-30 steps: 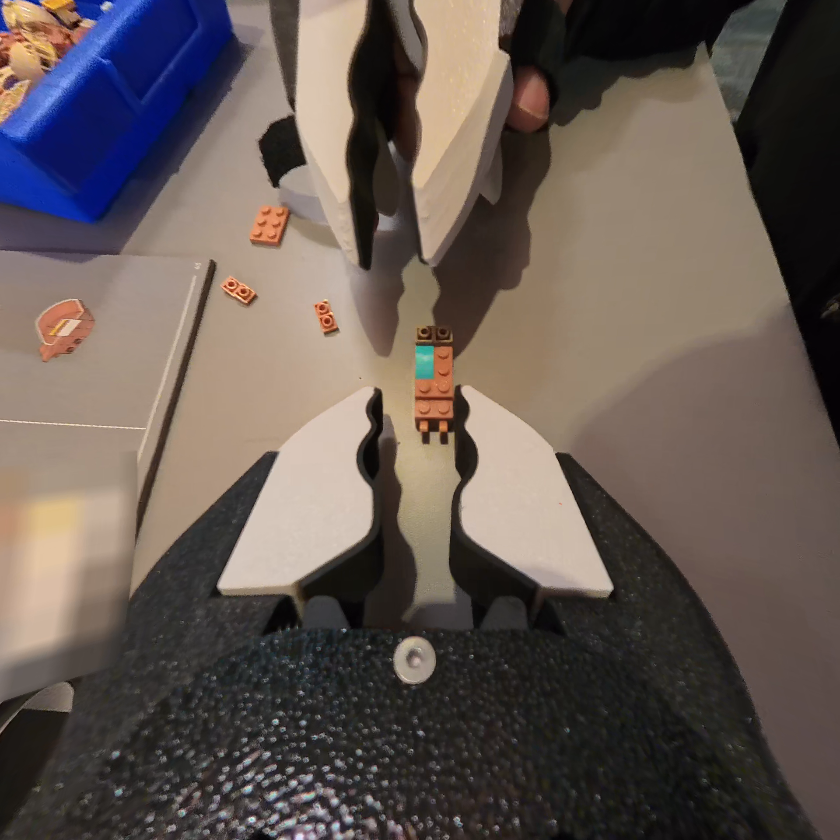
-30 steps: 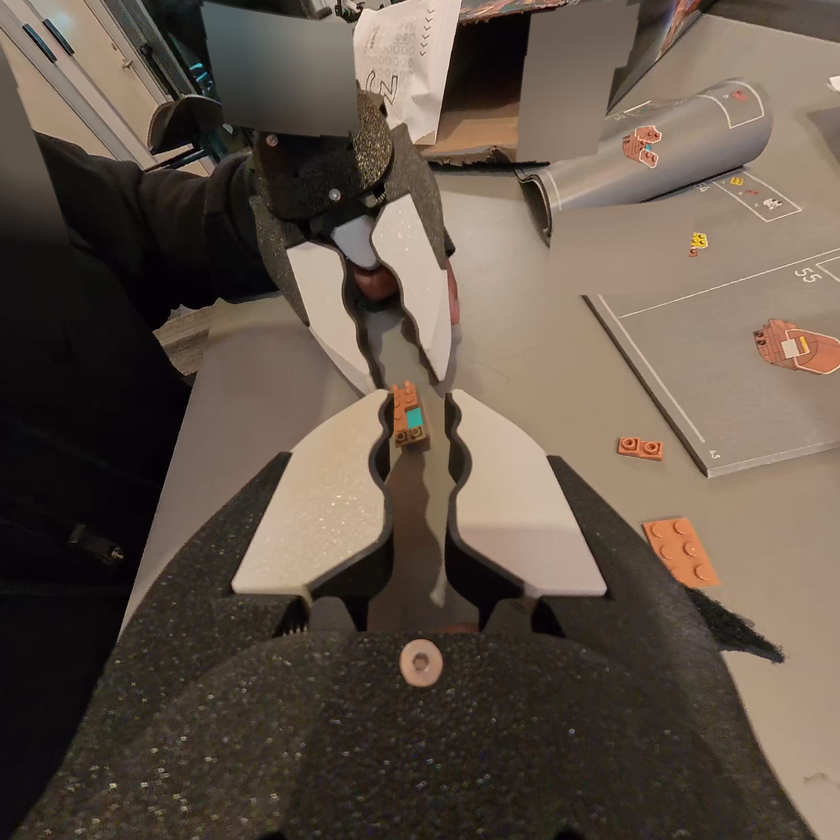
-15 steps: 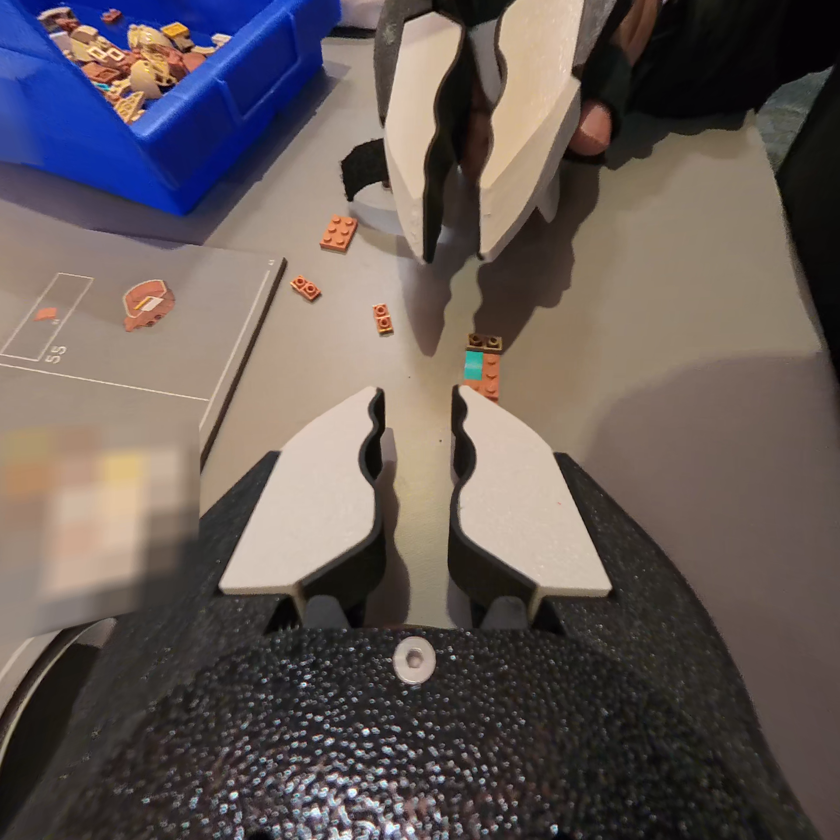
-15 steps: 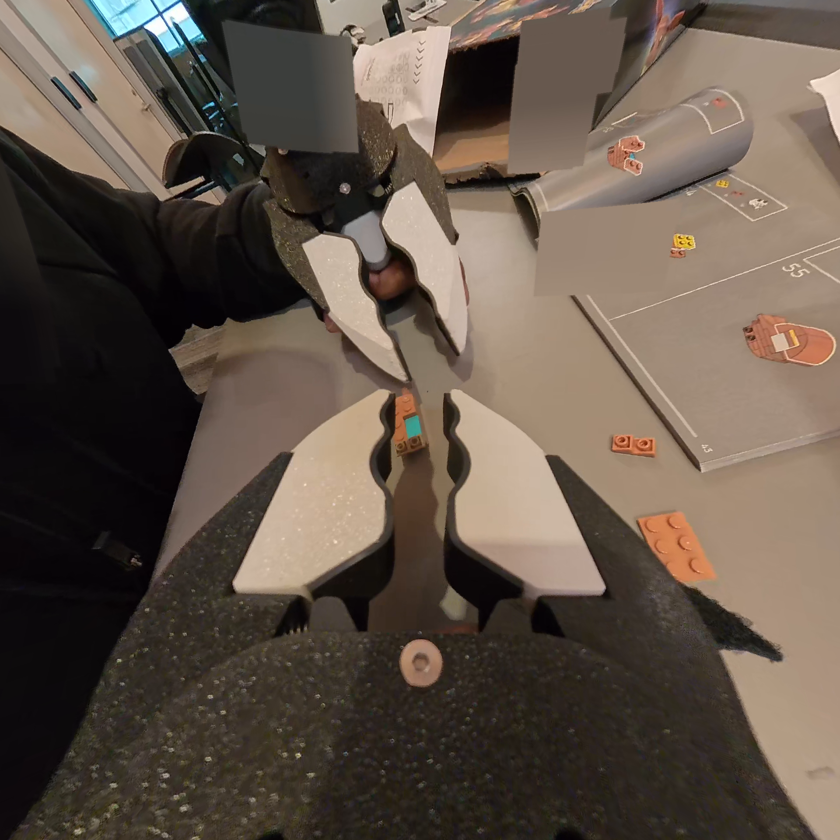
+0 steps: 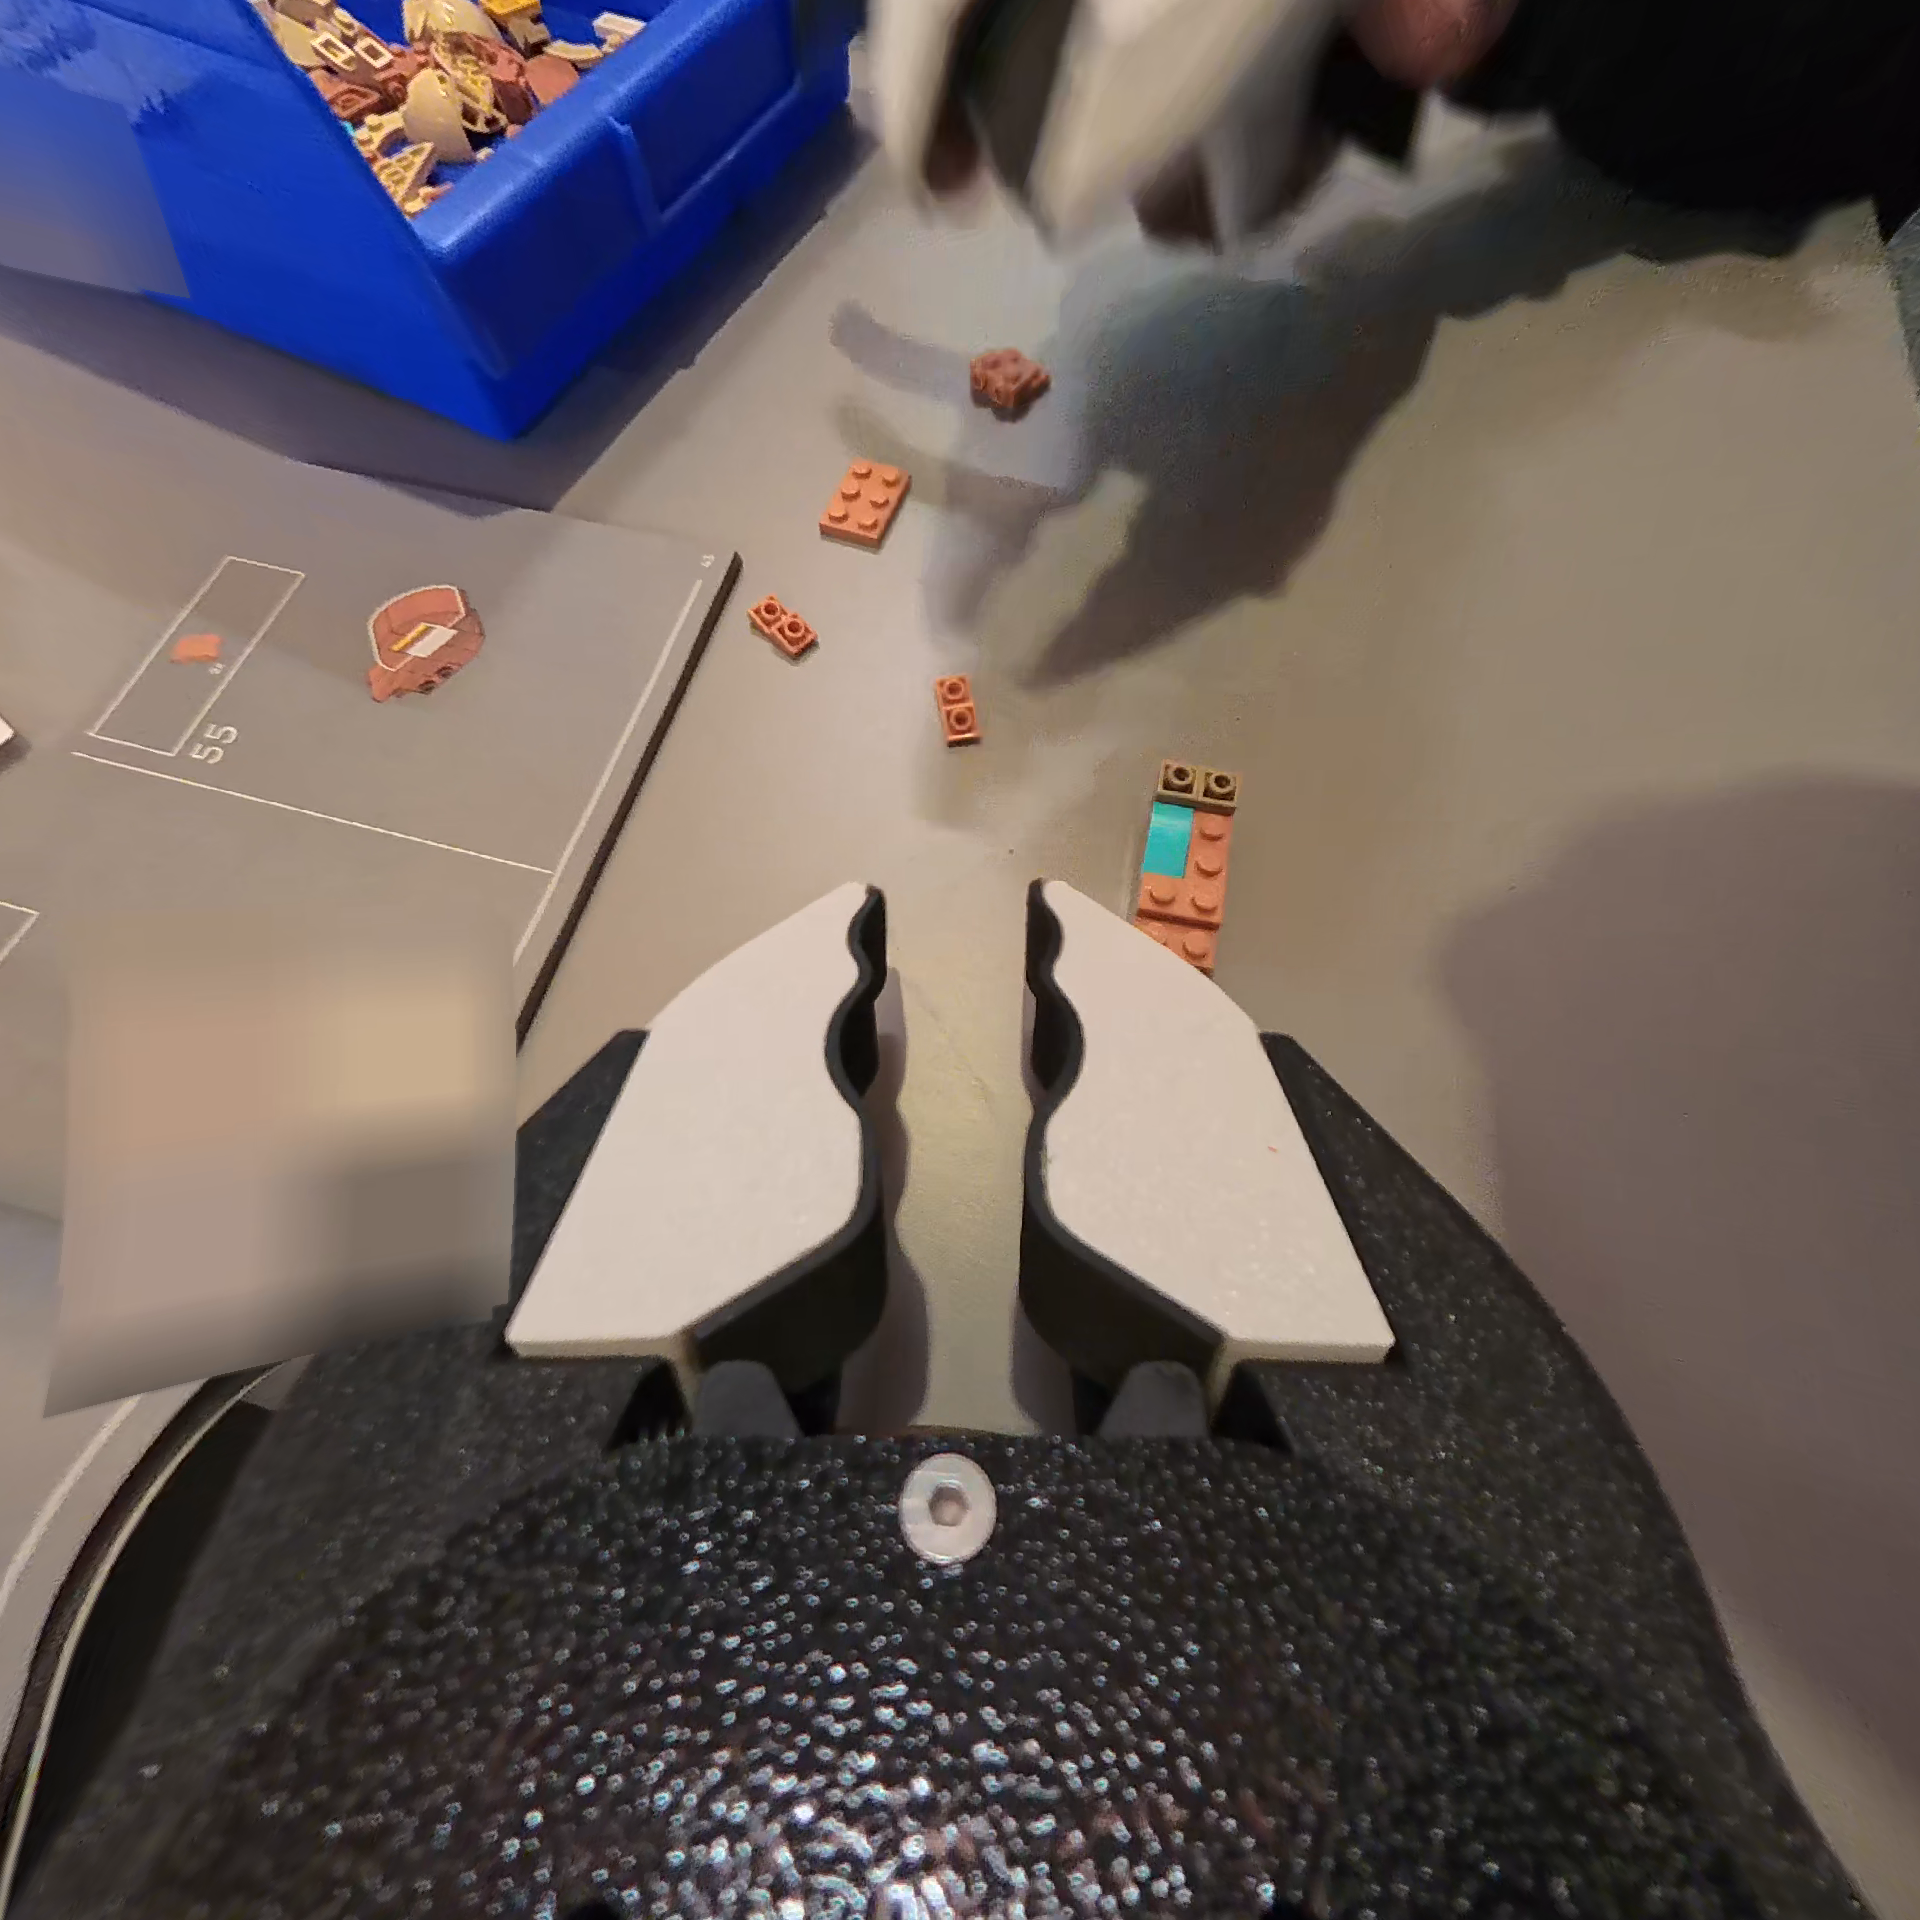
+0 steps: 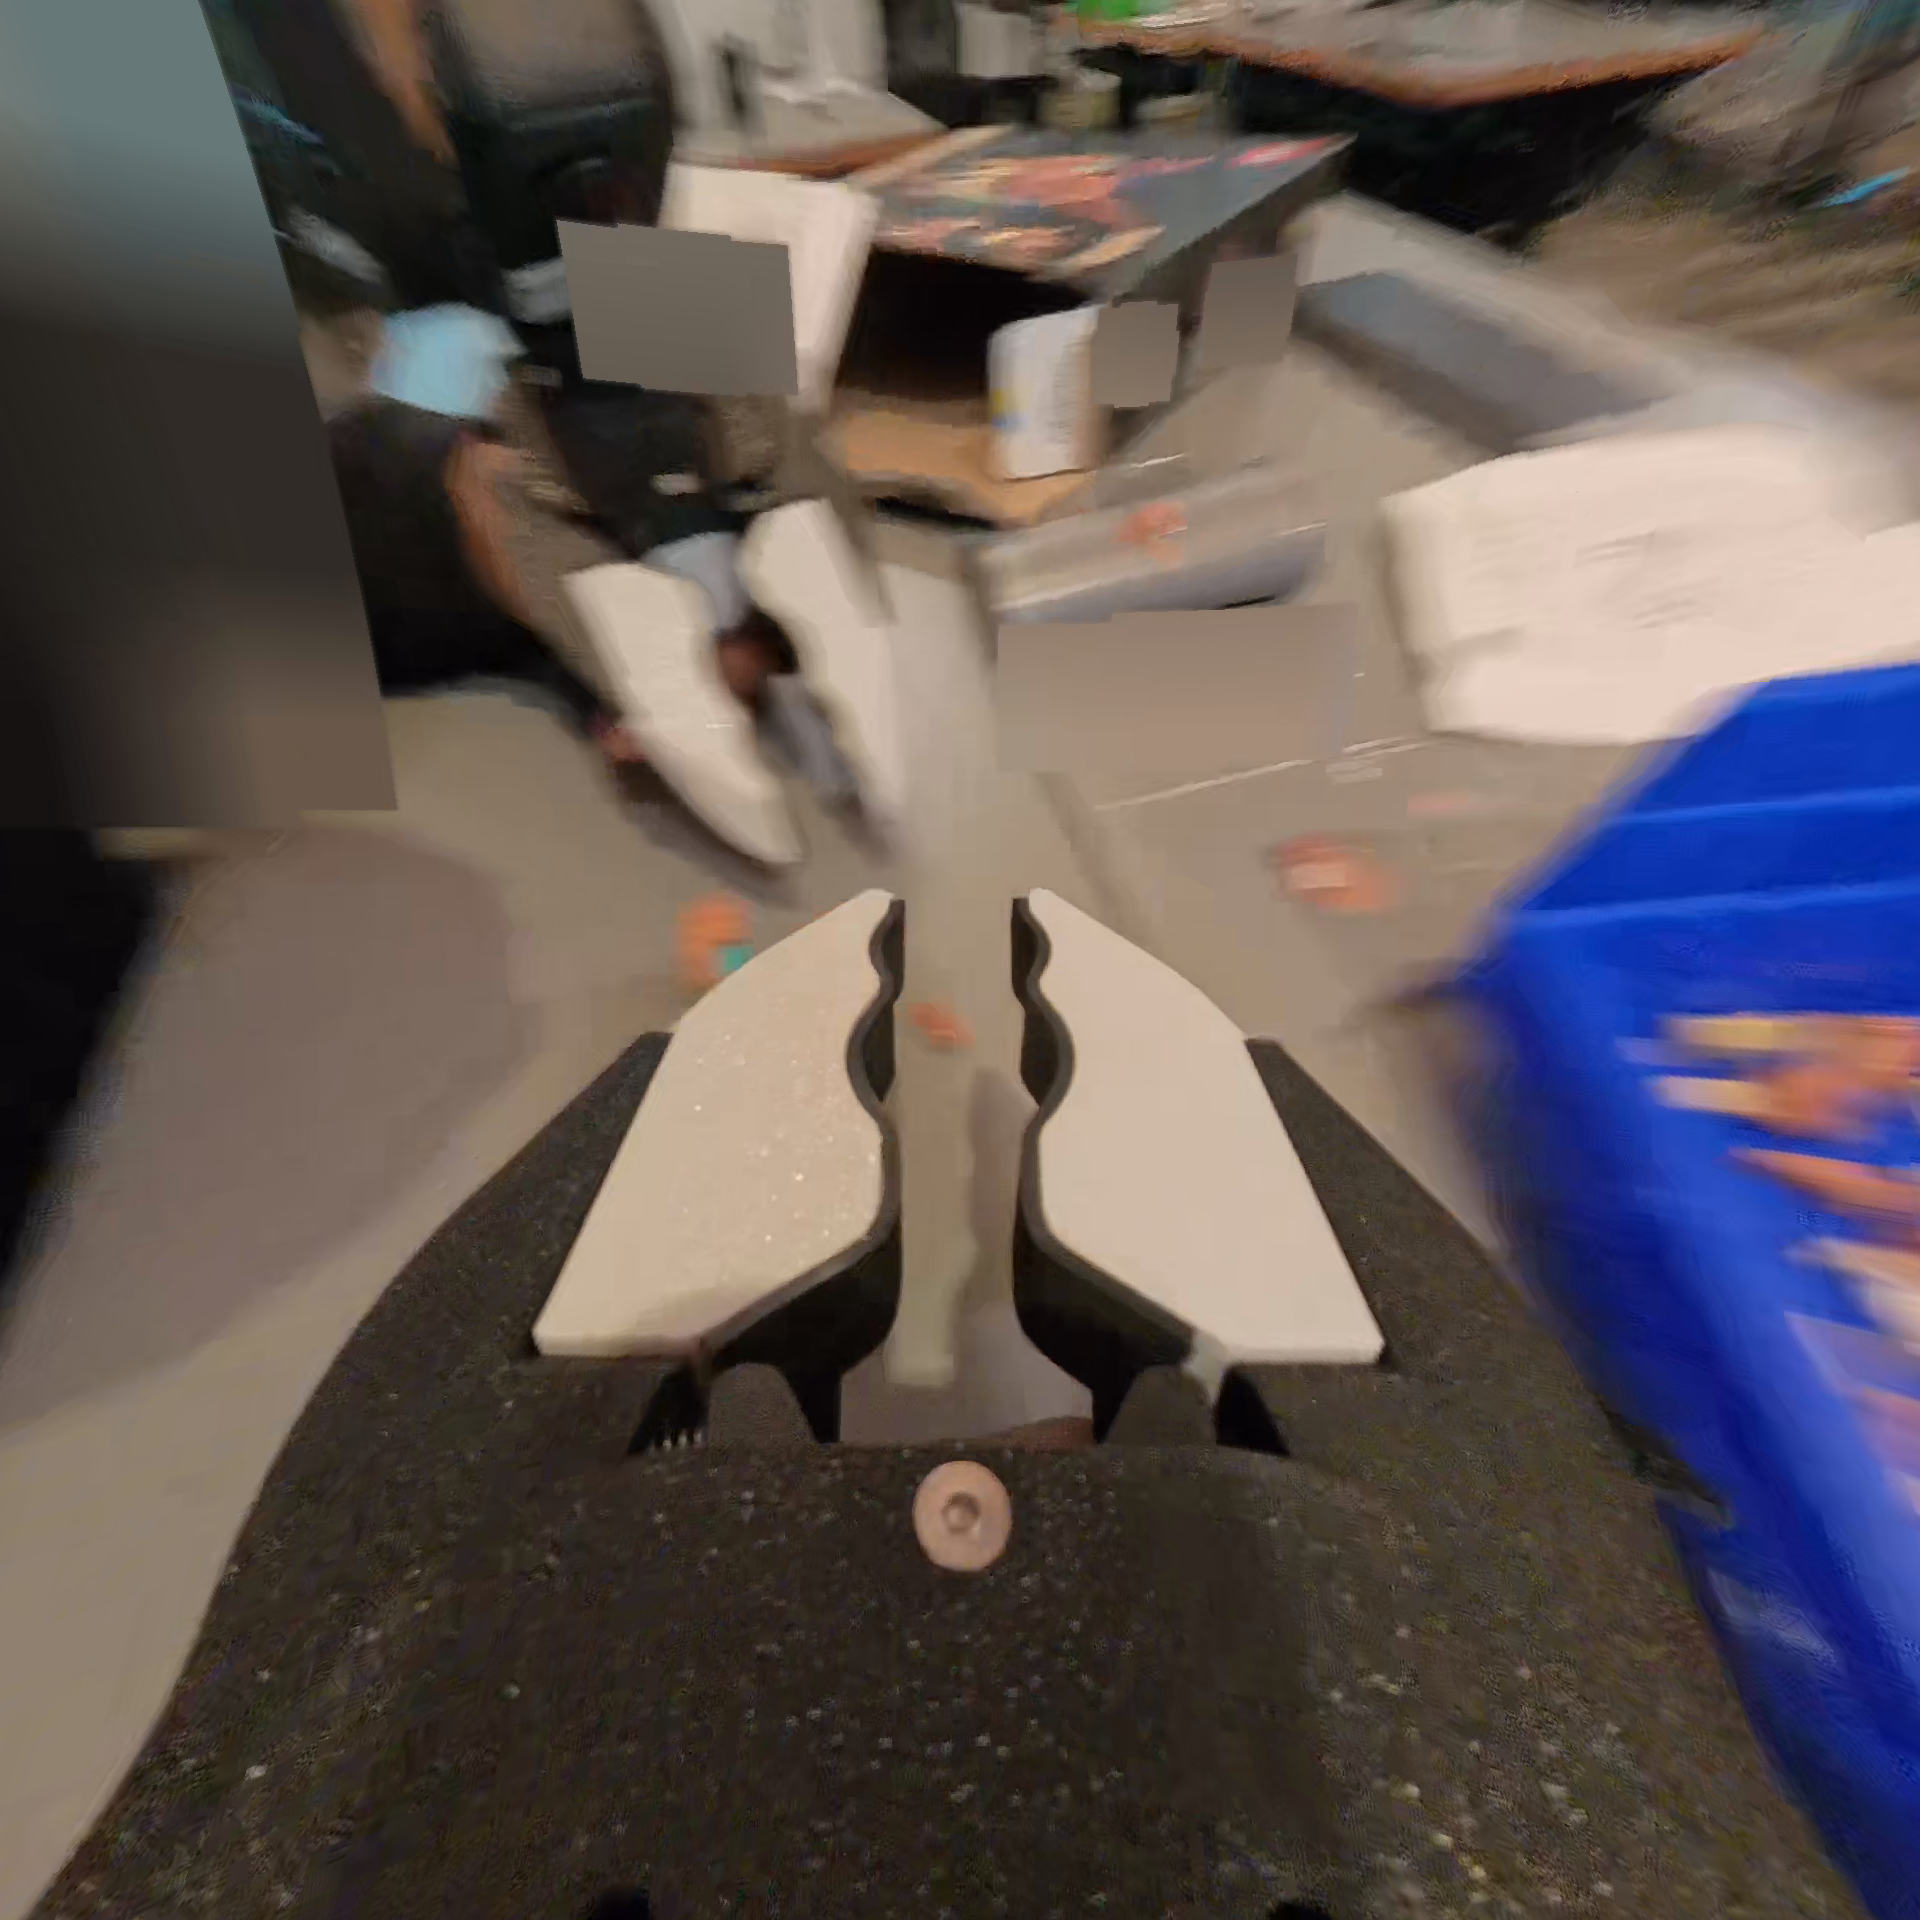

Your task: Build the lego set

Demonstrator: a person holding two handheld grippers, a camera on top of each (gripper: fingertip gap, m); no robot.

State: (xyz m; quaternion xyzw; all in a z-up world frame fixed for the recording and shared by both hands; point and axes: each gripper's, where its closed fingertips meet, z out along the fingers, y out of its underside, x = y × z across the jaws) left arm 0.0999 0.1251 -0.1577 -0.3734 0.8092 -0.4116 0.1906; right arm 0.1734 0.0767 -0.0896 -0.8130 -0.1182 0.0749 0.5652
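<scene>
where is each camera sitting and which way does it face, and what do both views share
Left wrist view: sits on the left tongs, looking forward and down at the grey table, loose orange plates and the small brick assembly by its right finger; own open fingers show.
Right wrist view: sits on the right tongs, looking across the table, heavily blurred; own open fingers show, left tongs opposite.
Shared: the blue bin, the brick assembly, each other's tongs.

A flat grey worktop (image 5: 1558, 644) fills the near view, with soft shadows cast across it. Beyond its far edge, in the blurred right wrist view, an open cardboard box (image 6: 935, 416) stands with white sheets of paper (image 6: 1662, 582) to its right. Behind the box the room is dim and cluttered, too smeared to tell more.
</scene>
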